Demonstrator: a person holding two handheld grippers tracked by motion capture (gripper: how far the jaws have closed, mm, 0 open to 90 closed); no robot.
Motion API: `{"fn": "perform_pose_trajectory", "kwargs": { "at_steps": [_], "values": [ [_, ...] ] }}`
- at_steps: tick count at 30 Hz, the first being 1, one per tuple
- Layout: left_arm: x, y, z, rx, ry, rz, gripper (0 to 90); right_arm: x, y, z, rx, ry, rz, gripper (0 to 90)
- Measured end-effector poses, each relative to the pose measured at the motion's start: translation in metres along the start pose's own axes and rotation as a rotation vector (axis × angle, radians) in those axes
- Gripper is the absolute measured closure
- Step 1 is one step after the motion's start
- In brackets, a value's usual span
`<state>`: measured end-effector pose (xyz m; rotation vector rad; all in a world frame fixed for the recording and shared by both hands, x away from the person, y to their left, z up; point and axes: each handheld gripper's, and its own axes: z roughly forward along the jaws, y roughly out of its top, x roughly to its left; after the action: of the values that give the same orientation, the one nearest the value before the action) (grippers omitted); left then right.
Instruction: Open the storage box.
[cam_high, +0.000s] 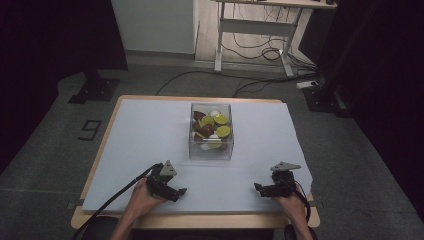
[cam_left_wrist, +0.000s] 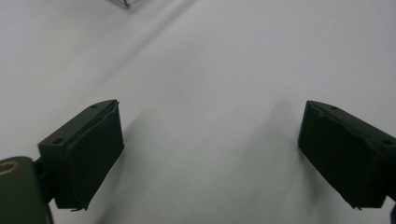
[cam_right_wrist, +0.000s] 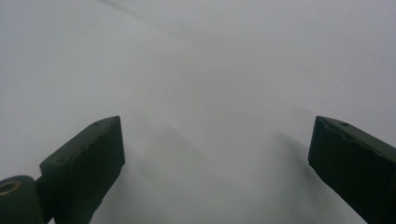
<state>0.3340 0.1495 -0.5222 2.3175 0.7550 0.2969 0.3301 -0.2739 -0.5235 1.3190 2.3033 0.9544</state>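
A clear plastic box (cam_high: 211, 131) stands at the middle of the white sheet (cam_high: 140, 135), with several small lime-green, brown and white pieces inside. My left gripper (cam_high: 182, 192) rests low near the front left of the sheet, a hand behind it, jaws pointing right toward the middle. In the left gripper view my left gripper (cam_left_wrist: 210, 158) stands open over bare sheet with nothing between the jaws. My right gripper (cam_high: 257, 188) sits near the front right, pointing left. In the right gripper view my right gripper (cam_right_wrist: 215, 168) is open too, over bare white sheet.
The sheet covers a wooden table (cam_high: 200, 220) whose front edge lies just behind the hands. Beyond the table, on the grey floor, run cables (cam_high: 250, 50) and the white legs of a desk (cam_high: 255, 30). A dark stand base (cam_high: 95, 90) sits at the far left.
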Motion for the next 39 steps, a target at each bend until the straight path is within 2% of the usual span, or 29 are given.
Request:
{"fn": "perform_pose_trajectory", "kwargs": {
  "at_steps": [6, 9, 15, 22, 27, 29, 39],
  "values": [
    [0.003, 0.004, -0.011, -0.056, -0.016, -0.019, 14.1, 0.003, 0.004, -0.004, -0.002, 0.013, -0.008, 4.0],
    [0.004, 0.006, -0.015, -0.073, -0.027, -0.031, 15.0, 0.005, 0.006, -0.006, -0.019, 0.019, -0.009, 4.0],
    [0.004, 0.013, -0.022, -0.080, -0.018, -0.025, 17.6, 0.007, 0.013, -0.011, -0.048, 0.050, -0.005, 3.9],
    [0.002, 0.022, -0.025, -0.095, -0.032, -0.025, 21.4, 0.018, 0.023, -0.014, -0.067, 0.100, -0.048, 4.1],
    [0.002, 0.029, -0.027, -0.108, -0.031, -0.021, 23.1, 0.025, 0.031, -0.014, -0.074, 0.118, -0.066, 8.8],
    [0.001, 0.035, -0.028, -0.115, -0.030, -0.012, 23.9, 0.027, 0.034, -0.015, -0.075, 0.123, -0.064, 13.7],
    [0.005, 0.054, -0.027, -0.139, -0.040, -0.009, 30.7, 0.034, 0.049, -0.013, -0.068, 0.138, -0.069, 19.7]
  ]
}}
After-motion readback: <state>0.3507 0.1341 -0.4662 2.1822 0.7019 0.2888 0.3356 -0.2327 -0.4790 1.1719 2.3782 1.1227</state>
